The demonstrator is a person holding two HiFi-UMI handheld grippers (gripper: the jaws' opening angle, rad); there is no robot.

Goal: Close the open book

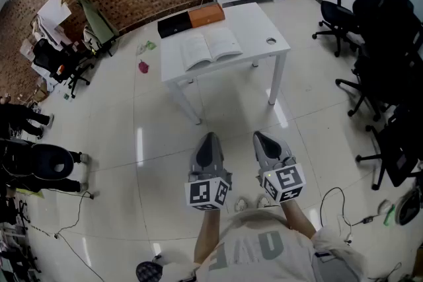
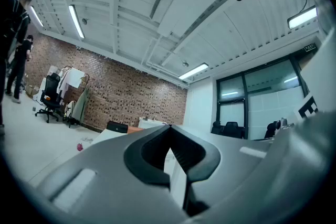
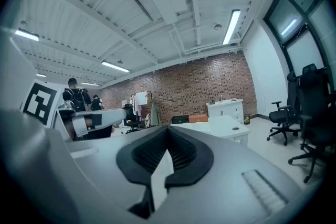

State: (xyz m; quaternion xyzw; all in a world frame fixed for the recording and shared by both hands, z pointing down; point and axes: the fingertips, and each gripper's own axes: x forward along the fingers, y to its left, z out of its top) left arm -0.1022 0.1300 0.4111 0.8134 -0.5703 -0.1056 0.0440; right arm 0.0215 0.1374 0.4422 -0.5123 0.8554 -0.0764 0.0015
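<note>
Open book lying well ahead, in line with left gripper | right gripper offset | both being held closed, empty

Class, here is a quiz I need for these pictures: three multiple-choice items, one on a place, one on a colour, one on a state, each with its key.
1. The open book lies
A. on the floor
B. on the white table
C. on a chair

2. The box beside the black box is
A. green
B. blue
C. orange

3. The left gripper and right gripper are
A. shut and empty
B. shut on the book
C. wide open

Key:
1 B: the book lies spread on the tabletop.
2 C: the orange box sits end to end with the black one.
3 A: in each gripper view the fingers meet with nothing between them, well short of the table.
</note>
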